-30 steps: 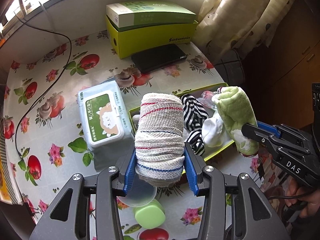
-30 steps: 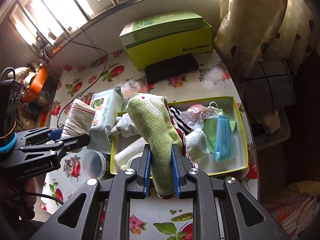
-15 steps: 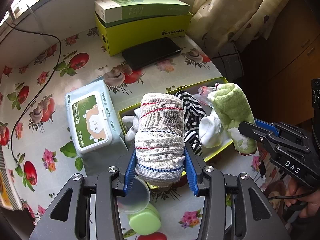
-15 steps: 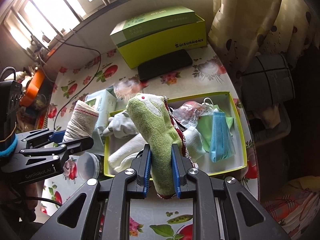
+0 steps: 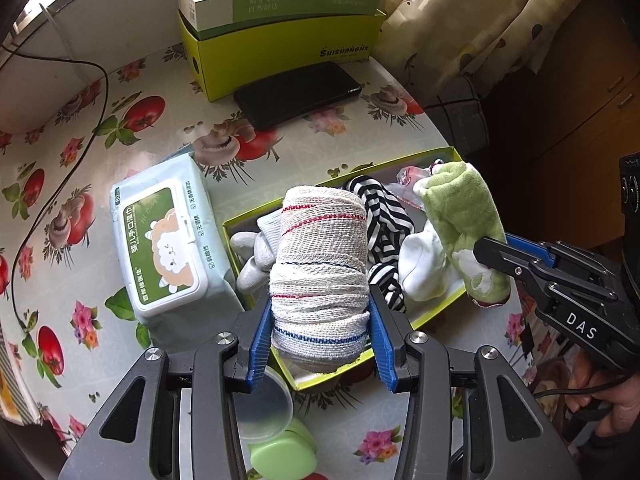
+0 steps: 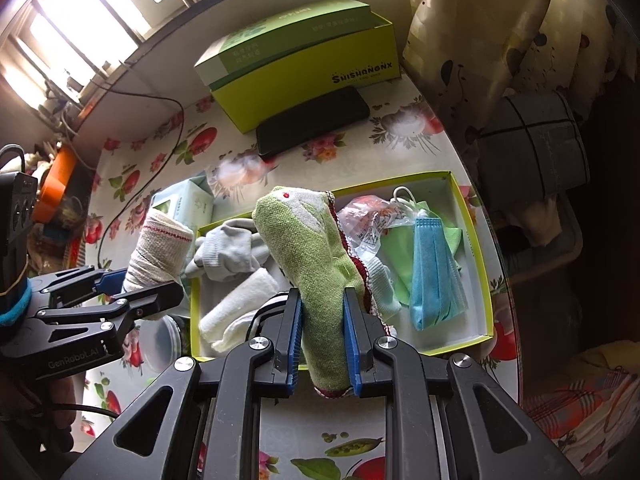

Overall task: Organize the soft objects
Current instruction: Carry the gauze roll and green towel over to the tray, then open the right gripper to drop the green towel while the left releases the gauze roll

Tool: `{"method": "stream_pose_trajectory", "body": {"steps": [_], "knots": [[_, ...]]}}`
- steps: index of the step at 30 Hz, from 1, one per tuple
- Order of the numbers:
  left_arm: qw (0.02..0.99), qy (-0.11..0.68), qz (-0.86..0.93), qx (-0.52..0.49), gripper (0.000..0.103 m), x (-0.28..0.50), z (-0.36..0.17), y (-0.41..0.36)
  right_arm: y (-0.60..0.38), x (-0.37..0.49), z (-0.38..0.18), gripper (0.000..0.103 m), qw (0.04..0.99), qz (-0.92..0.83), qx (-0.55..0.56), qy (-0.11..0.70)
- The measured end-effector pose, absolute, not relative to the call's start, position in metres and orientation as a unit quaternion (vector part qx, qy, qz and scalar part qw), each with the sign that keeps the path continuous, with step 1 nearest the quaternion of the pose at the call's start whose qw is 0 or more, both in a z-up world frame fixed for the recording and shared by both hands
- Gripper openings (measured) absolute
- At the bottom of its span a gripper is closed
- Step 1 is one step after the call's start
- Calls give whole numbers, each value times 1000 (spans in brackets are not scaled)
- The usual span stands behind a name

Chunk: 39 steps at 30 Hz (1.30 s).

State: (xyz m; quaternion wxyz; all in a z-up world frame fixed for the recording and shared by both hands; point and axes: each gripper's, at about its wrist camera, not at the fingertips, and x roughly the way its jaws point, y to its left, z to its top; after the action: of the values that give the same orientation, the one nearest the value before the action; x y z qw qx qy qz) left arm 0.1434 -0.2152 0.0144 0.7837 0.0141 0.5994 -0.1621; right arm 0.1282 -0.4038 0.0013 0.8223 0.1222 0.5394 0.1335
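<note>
Well, the table (image 5: 100,152) wears a cloth with tomatoes and flowers on it, and a spotted curtain (image 6: 500,32) hangs at the far right. At the back stands a big yellow-green box (image 5: 280,56) with a flatter green box (image 5: 276,0) on top, and a black phone (image 5: 296,94) lies just in front. Nearer sits an open yellow tray (image 6: 482,264) full of soft things: a gray glove (image 6: 224,252), a striped sock (image 5: 384,232), a white sock (image 5: 424,264) and a blue face mask (image 6: 436,276). A pack of wet wipes (image 5: 168,240) lies just beside the tray on its left. The left gripper (image 5: 320,340) squeezes a white bandage roll (image 5: 320,264) with red and blue lines, held up over the near left part of the tray. The right gripper (image 6: 322,340) pinches a green sock (image 6: 312,264) tight, held up over the tray's near edge. A clear round lid (image 5: 260,404) and a small green jar (image 5: 282,452) sit on the table under the left gripper.
</note>
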Motion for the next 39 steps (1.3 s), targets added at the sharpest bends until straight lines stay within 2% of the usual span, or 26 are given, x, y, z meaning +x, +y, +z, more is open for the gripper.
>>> {"method": "stream_pose_trajectory", "body": {"steps": [18, 39], "knots": [[770, 612, -180, 23, 45, 160, -5, -234, -403, 144, -10, 18, 827, 103, 103, 544], [752, 636, -167, 35, 45, 157, -30, -225, -382, 153, 5, 18, 838, 118, 63, 529]]}}
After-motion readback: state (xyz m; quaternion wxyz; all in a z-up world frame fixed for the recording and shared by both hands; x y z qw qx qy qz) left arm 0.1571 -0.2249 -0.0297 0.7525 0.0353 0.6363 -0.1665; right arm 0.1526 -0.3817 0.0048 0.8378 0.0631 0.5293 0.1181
